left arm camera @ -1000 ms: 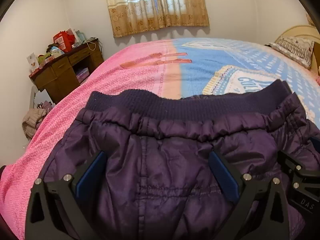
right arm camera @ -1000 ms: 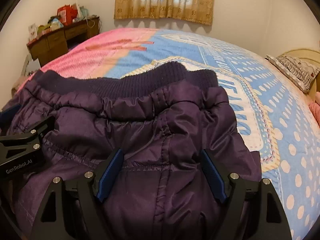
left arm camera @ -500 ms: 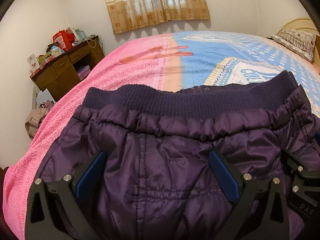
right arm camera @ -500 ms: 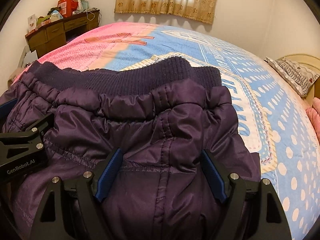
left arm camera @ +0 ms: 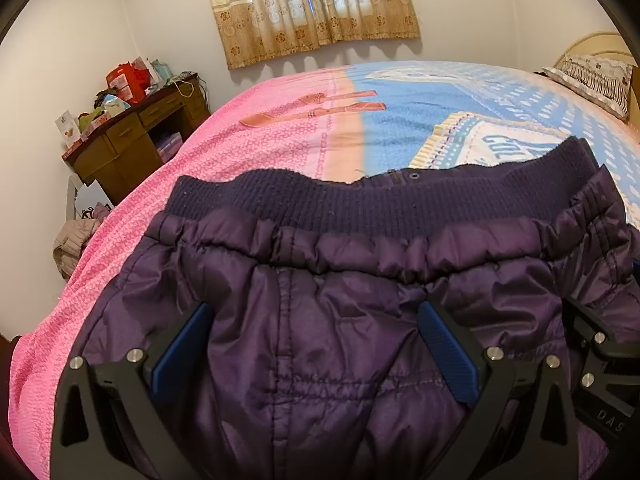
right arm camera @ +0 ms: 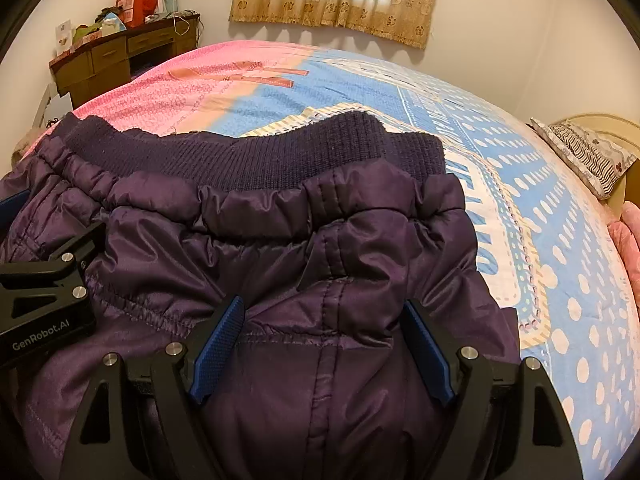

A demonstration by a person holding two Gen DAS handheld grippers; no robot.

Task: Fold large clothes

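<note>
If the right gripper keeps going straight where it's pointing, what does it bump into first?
Most likely the shiny dark purple padded jacket, which fills the space between the open right gripper fingers; depth is hard to judge.

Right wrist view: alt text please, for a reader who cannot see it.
A dark purple padded jacket lies on a pink and blue bedspread, its ribbed hem farthest from the camera. The right gripper stands open over it, the left gripper alongside.

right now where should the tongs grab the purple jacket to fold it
Probably the ribbed knit band at the purple jacket's far edge, one corner per tongs, coming from the near side over the puffy body. The band lies flat and thin on the bedspread; the padded body bulges too thick.
</note>
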